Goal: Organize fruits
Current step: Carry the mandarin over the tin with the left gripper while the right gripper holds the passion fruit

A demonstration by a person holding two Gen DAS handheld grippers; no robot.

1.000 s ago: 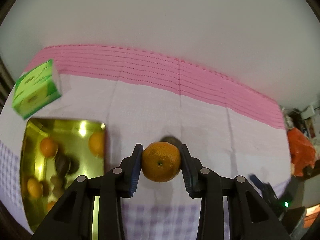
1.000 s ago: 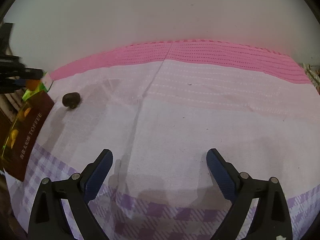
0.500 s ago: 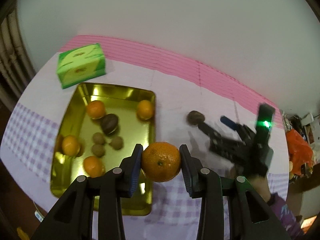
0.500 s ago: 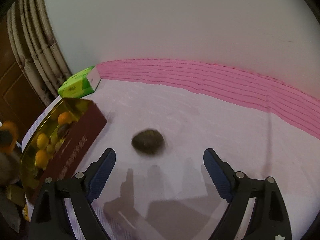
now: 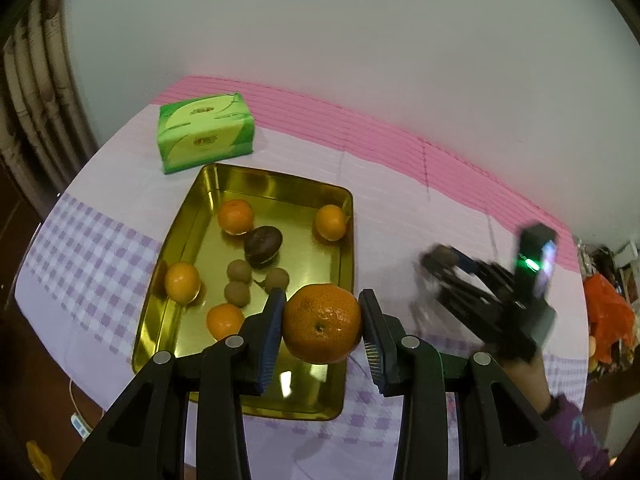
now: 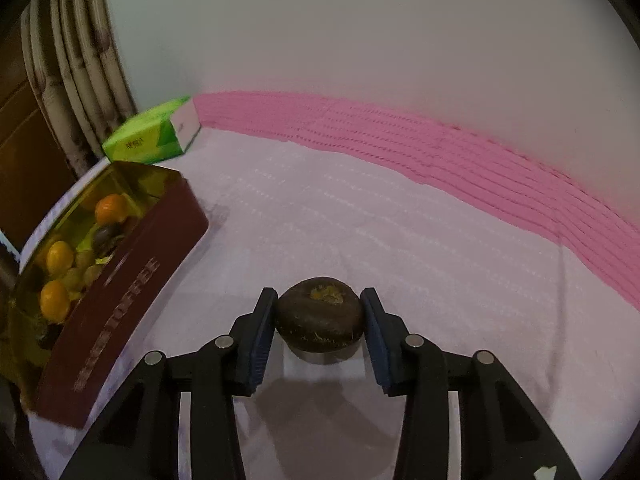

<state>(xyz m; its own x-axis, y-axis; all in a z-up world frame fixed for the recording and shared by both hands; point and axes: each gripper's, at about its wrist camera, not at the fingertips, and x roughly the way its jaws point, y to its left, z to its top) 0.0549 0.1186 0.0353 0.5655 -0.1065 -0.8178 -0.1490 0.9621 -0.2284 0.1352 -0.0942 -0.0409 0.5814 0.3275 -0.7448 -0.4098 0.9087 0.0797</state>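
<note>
My left gripper is shut on an orange mandarin, held above the near right part of a gold tin tray. The tray holds several mandarins, small brown fruits and a dark brown fruit. My right gripper is closed around a dark brown fruit that rests on the tablecloth right of the tray. The right gripper also shows in the left wrist view, blurred.
A green tissue box lies behind the tray; it also shows in the right wrist view. A pink and lilac checked cloth covers the table. A white wall stands behind. Clutter with an orange bag sits at the far right.
My left gripper rose and swung left over the tray with the mandarin. My right gripper moved left to the dark fruit and closed around it.
</note>
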